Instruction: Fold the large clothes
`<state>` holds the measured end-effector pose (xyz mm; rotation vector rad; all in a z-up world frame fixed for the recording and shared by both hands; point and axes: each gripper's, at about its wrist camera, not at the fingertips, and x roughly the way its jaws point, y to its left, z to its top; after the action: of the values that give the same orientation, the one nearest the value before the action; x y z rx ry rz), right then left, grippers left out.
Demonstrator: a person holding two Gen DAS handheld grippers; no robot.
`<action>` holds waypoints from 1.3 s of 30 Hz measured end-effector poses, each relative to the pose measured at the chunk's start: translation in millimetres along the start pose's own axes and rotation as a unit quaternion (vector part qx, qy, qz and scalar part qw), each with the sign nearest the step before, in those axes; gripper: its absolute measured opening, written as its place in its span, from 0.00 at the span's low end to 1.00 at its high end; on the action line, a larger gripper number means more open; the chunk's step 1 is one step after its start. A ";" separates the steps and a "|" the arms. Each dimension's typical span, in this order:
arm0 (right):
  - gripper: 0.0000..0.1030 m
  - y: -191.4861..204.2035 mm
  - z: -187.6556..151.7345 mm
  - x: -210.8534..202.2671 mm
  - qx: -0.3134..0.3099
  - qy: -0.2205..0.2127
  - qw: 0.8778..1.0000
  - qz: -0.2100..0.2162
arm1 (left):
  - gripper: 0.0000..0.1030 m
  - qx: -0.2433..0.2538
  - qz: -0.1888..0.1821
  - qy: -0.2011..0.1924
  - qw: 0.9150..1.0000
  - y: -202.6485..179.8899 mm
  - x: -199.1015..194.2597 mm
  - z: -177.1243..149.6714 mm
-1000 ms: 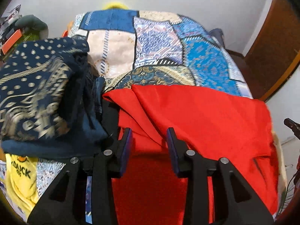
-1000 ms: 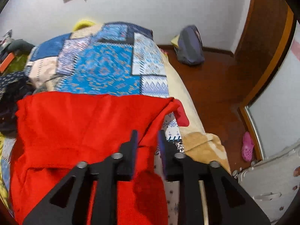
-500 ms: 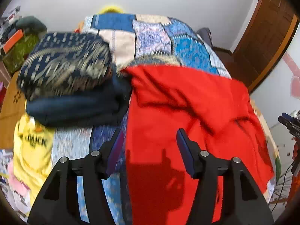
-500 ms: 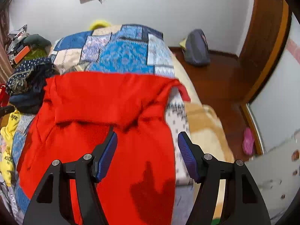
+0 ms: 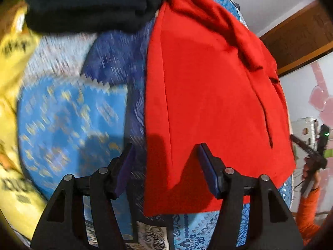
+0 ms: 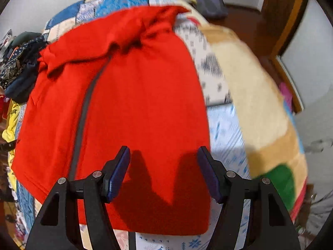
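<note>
Both tongs released, nothing between the pads: left tongs [image 5: 164,166] over the near left edge of the red garment [image 5: 208,95], right tongs [image 6: 163,170] over its near right part. Garment lies on the bed [image 6: 229,125], far end doubled toward me and still bunched. I judge one fold laid; more folds remain. Far left: stack of dark folded clothes [image 5: 91,2] and a yellow garment [image 5: 14,48]. No containers visible.
</note>
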<state>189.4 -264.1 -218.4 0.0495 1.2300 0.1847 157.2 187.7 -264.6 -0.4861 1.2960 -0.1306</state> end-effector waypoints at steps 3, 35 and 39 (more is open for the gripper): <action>0.61 -1.6 -7.6 0.0 -0.001 -0.011 1.000 -0.006 | 0.60 -0.021 -0.036 -0.001 0.999 5.6 6.5 -6.7; 0.21 -25.0 20.6 -16.3 0.015 -0.046 0.998 0.040 | 0.05 0.071 -0.062 -0.095 0.991 -67.0 -33.9 17.1; 0.48 -34.6 18.3 -2.5 0.035 -0.009 0.999 0.028 | 0.05 0.082 -0.049 -0.097 0.991 -73.0 -32.8 19.2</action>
<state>209.7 -297.4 -214.6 0.1458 1.2174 0.1889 178.8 139.6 -201.4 -0.4107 1.0610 -0.2634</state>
